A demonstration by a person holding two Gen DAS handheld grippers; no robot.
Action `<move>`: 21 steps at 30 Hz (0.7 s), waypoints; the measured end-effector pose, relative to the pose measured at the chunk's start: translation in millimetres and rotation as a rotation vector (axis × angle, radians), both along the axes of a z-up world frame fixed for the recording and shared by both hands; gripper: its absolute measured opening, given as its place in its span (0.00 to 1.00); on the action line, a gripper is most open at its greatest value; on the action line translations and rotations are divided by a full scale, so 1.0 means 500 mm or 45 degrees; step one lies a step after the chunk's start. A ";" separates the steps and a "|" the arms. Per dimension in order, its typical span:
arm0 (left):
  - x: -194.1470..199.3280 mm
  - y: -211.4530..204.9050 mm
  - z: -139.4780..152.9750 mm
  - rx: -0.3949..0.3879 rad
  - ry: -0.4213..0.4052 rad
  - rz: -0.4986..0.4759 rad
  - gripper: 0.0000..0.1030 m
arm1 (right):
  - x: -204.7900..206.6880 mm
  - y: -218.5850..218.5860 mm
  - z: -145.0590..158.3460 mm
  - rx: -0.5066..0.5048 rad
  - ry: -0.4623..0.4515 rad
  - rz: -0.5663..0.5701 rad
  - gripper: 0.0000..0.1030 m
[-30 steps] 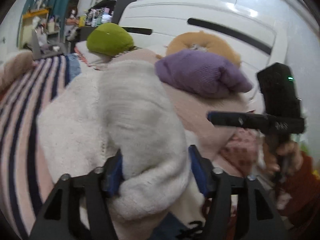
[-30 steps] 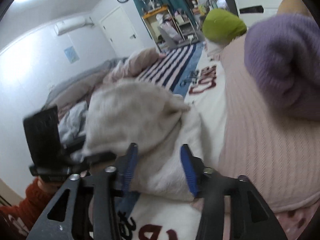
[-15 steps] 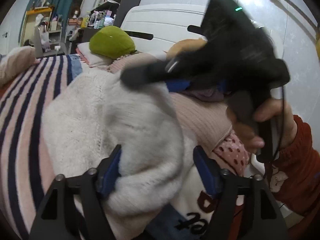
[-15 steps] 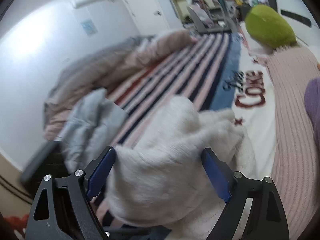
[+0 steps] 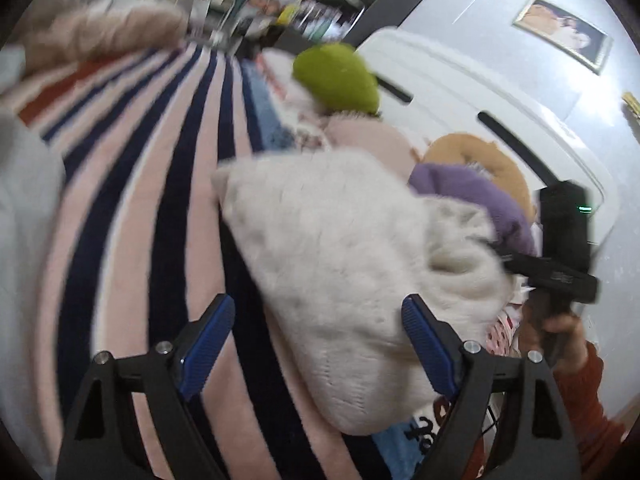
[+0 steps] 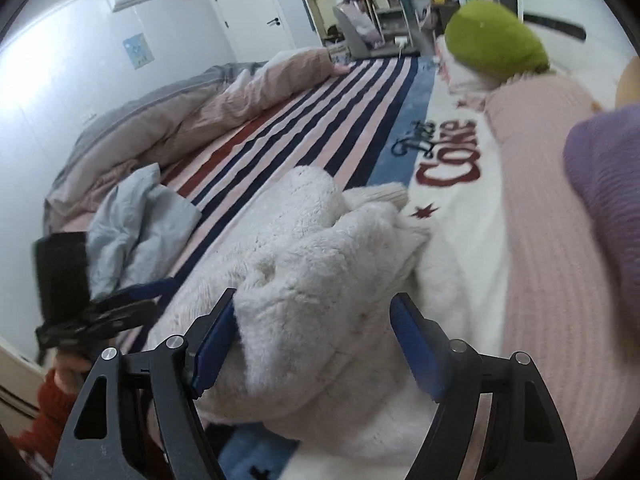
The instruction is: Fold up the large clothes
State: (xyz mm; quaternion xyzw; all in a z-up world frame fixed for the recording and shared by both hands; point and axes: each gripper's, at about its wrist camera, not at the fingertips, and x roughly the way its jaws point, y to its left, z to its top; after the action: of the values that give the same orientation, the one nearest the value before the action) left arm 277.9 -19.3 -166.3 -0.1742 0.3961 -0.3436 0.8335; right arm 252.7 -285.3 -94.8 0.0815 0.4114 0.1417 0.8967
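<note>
A cream fleece garment (image 5: pixel 344 264) lies bunched in a folded heap on the striped bed cover (image 5: pixel 152 216). It also shows in the right wrist view (image 6: pixel 304 280). My left gripper (image 5: pixel 316 344) is open, its blue pads (image 5: pixel 208 336) standing wide apart at the heap's near edge, not gripping it. My right gripper (image 6: pixel 316 340) is open too, with fleece bulging between its blue pads (image 6: pixel 416 344). The right gripper shows at the right of the left wrist view (image 5: pixel 560 256); the left gripper shows at the left of the right wrist view (image 6: pixel 96 304).
A purple knit (image 5: pixel 476 196), a green cushion (image 5: pixel 336 80), an orange cushion (image 5: pixel 480 156) and a pink knit blanket (image 6: pixel 560 240) lie by the white headboard (image 5: pixel 460 80). A grey garment (image 6: pixel 136 224) and a rumpled duvet (image 6: pixel 152 120) lie left.
Both grippers have opened and let go of the fleece. The right gripper swung across the left wrist view and back to the right. The left view has tilted toward the stripes.
</note>
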 end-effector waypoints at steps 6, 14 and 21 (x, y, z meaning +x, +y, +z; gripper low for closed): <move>0.017 -0.047 -0.018 -0.076 0.024 -0.036 0.80 | -0.047 0.015 0.071 -0.112 -0.197 -0.011 0.70; 0.012 -0.057 -0.014 -0.097 0.025 -0.052 0.79 | 0.009 0.085 0.088 -0.173 -0.126 0.067 0.71; 0.010 -0.082 -0.002 -0.092 0.009 -0.070 0.78 | 0.014 0.072 0.040 -0.179 -0.007 0.100 0.18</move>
State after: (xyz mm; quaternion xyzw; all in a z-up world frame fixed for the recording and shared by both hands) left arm 282.7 -60.5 -167.1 -0.1946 0.3909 -0.3798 0.8155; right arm 259.5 -249.2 -74.8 0.0017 0.4208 0.1477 0.8950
